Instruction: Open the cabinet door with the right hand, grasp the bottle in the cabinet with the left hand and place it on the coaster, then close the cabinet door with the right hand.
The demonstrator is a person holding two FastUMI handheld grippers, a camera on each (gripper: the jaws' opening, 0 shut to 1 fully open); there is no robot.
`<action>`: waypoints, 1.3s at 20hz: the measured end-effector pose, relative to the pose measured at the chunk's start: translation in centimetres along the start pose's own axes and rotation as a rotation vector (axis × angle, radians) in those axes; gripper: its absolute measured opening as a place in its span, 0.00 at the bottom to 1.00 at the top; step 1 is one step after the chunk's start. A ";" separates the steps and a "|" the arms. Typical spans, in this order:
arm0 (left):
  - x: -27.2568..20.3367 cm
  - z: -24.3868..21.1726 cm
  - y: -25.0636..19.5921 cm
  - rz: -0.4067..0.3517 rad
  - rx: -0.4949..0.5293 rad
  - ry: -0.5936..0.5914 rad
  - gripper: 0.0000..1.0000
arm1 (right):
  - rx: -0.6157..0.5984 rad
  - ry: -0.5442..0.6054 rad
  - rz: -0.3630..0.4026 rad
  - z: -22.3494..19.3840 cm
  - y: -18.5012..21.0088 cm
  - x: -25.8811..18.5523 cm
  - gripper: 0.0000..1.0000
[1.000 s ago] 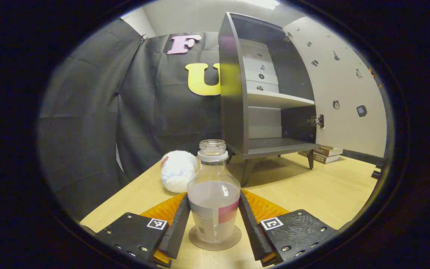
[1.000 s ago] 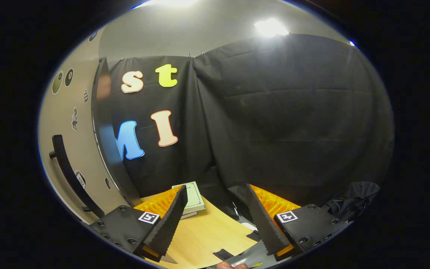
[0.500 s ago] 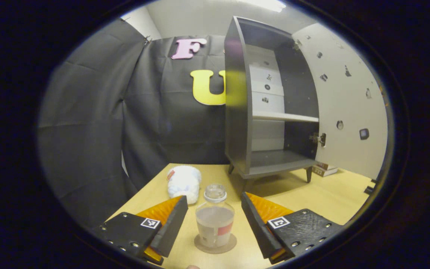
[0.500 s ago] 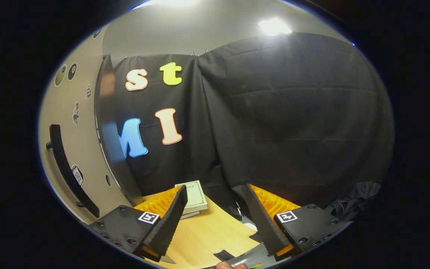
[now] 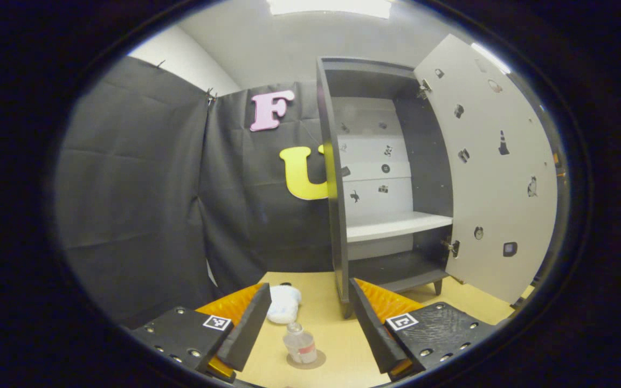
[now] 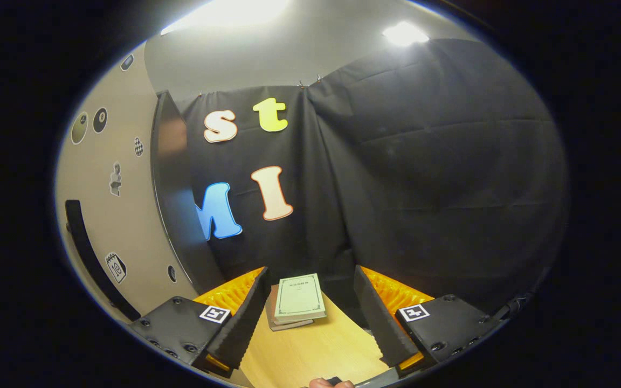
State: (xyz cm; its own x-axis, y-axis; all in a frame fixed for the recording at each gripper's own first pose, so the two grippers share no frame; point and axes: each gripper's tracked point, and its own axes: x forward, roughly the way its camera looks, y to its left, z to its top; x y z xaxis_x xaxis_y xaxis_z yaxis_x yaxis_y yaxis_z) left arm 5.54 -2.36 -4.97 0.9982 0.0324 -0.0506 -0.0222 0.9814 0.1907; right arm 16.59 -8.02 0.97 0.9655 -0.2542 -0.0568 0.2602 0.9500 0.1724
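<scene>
Our left gripper (image 5: 306, 334) hangs above the table (image 5: 337, 331) with its fingers spread wide and nothing between them. Down below, we see the bottle (image 5: 299, 343) standing upright on the round coaster (image 5: 310, 361), well apart from both fingers. Just behind it lies a fluffy white ball (image 5: 283, 303). We look on to the cabinet (image 5: 337, 215), its door (image 5: 491, 178) swung wide to the right, a white shelf (image 5: 397, 225) bare inside. Over on our right gripper (image 6: 310, 318), the fingers are likewise spread with nothing held; between them, farther off, we see two stacked books (image 6: 297, 300) on the table. At the left stands the door's outer face with its black handle (image 6: 87, 253).
</scene>
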 end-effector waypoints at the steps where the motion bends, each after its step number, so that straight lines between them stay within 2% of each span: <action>1: -0.4 1.7 -1.1 0.006 0.010 -0.006 0.87 | 0.005 0.000 0.034 0.5 0.7 0.6 0.98; 4: -1.7 5.2 -4.4 0.013 -0.005 -0.008 0.87 | -0.008 -0.029 0.128 2.1 2.5 1.7 0.98; 7: -2.3 7.3 -6.7 0.027 -0.062 0.018 0.87 | -0.049 0.002 0.230 1.3 4.7 2.0 0.98; 11: -1.9 8.3 -6.4 0.086 -0.093 0.058 0.87 | -0.165 0.027 0.317 0.7 6.8 1.2 0.98; 14: -1.9 8.8 -5.6 0.118 -0.156 0.068 0.90 | -0.172 0.042 0.399 0.5 9.8 -0.4 0.98; 16: -1.7 8.5 -5.2 0.125 -0.208 0.085 0.87 | -0.179 0.058 0.445 0.6 11.2 -1.6 0.98; 21: 0.2 7.7 -3.1 0.121 -0.215 0.098 0.87 | -0.163 0.053 0.471 2.0 13.1 -4.0 0.98; 26: 1.8 6.8 -1.3 0.081 -0.197 0.115 0.87 | -0.163 0.040 0.407 2.1 13.0 -5.7 0.98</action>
State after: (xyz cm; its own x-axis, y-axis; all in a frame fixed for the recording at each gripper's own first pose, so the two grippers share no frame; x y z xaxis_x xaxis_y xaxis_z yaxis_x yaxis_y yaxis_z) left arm 7.72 -4.82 1.32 0.9801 0.1224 -0.1561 -0.1232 0.9924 0.0046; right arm 14.53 5.37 5.63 0.9870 0.1510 -0.0555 -0.1494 0.9883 0.0312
